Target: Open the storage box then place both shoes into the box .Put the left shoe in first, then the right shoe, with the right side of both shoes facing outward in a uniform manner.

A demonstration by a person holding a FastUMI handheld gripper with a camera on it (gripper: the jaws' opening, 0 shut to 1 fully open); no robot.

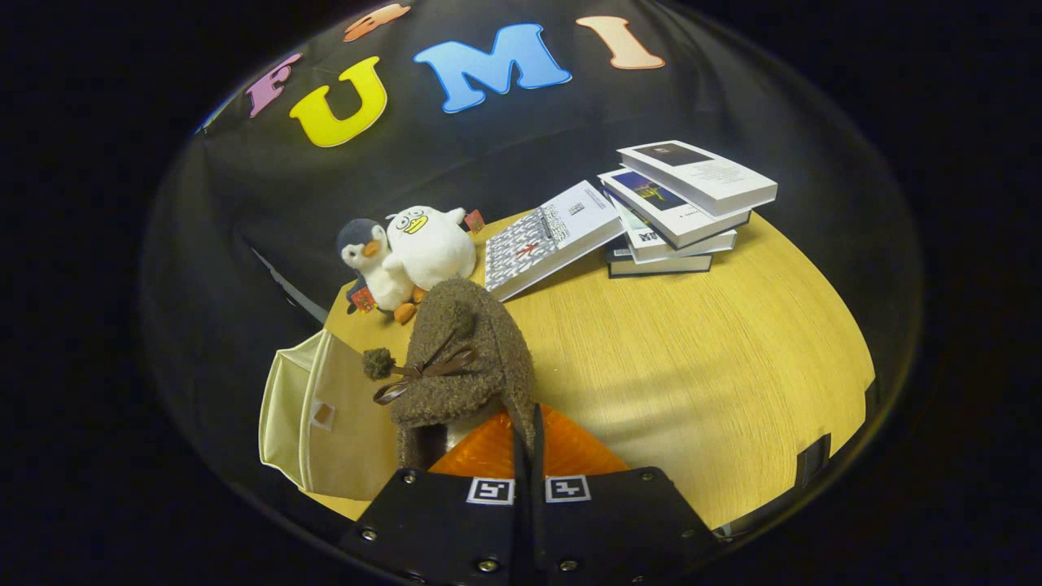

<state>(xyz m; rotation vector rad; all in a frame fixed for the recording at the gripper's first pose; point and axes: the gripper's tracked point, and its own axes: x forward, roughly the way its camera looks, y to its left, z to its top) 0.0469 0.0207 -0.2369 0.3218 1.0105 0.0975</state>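
The hand-held gripper [527, 443] has its fingers closed almost together, pinching the rear of the brown fleece shoe [464, 358], which hangs lifted above the bench [692, 358]. The step in hand appears to be carrying a shoe to the beige storage box [326, 415] at the bench's left edge. The next move calls for lowering it inside, right side outward.

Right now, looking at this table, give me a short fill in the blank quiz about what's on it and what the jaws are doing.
1. The gripper has its jaws closed on the brown fuzzy ____.
2. Beside the shoe stands the cream storage ____.
3. Beyond the shoe sit two plush ____.
4. The white book leans on a ____ of books.

Missing words: shoe; box; toys; stack
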